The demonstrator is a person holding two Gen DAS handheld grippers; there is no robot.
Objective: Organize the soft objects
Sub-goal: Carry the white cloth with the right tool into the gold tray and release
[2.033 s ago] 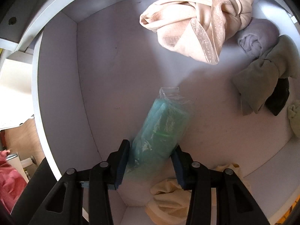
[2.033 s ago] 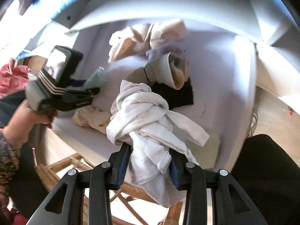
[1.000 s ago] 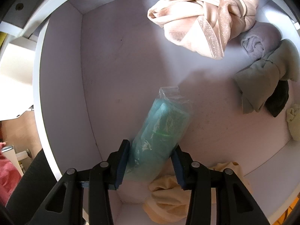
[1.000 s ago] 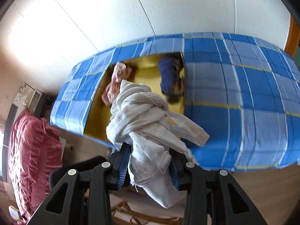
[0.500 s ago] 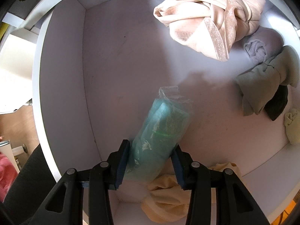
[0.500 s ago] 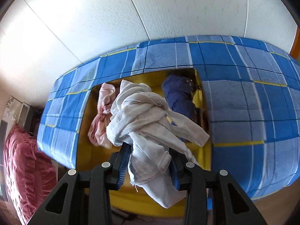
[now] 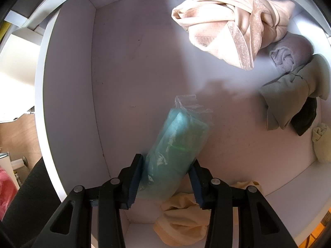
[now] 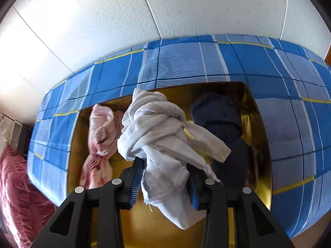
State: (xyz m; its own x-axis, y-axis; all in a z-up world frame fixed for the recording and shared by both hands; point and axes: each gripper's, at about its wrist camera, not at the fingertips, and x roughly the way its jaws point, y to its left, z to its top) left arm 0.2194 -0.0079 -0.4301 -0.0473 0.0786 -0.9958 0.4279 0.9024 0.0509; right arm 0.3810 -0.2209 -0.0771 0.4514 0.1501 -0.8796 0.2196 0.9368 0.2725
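Storage box [image 8: 289,144] in blue plaid, gold-lined, now fills the right wrist view, closer than half a second ago; the right gripper [image 8: 165,177] clenches a knotted white cloth [image 8: 165,136] above it. White drawer [image 7: 68,103]: left gripper [image 7: 167,177] unchanged, clamped on a bagged teal cloth [image 7: 178,144]

A white patterned wall [image 8: 103,20] fills the top of the right wrist frame. At the lower left lies a crumpled red fabric [image 8: 18,196], perhaps a bedspread; it is blurred. In the left wrist frame, brown wood flooring [image 7: 18,132] shows at the left edge, with a small white object [image 7: 19,162] just below it.
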